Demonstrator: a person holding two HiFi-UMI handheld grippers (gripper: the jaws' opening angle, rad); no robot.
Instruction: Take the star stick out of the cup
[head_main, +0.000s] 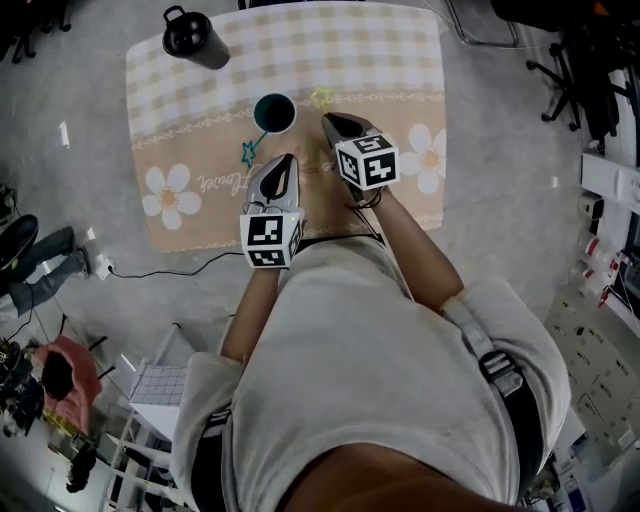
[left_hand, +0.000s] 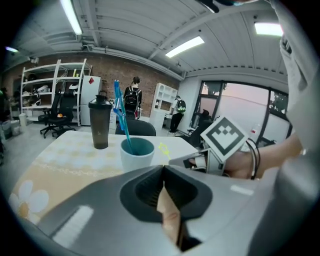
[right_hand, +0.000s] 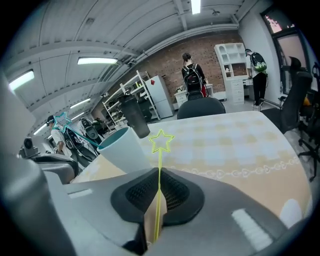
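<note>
- Plainly, the yellow stick (right_hand: 159, 190) is outside the cup (right_hand: 122, 147). It is pinched low on its shaft between the jaws of the right gripper (right_hand: 159, 172), and its star rises just beside the cup's rim.
- From overhead, the yellow star (head_main: 320, 97) sits just right of the cup (head_main: 274, 113).
- A blue stick (left_hand: 122, 122) stands in the cup (left_hand: 136, 152) and leans over the rim. Its star (head_main: 248, 152) is near the tip of the left gripper (head_main: 285, 162).
- Left gripper (left_hand: 163, 170): jaws pressed together, nothing between them.
- Both grippers are over the flowered cloth (head_main: 350, 50), right gripper (head_main: 330, 122) near the cup.
- A black bottle (head_main: 195, 38) stands at the cloth's far left corner.
</note>
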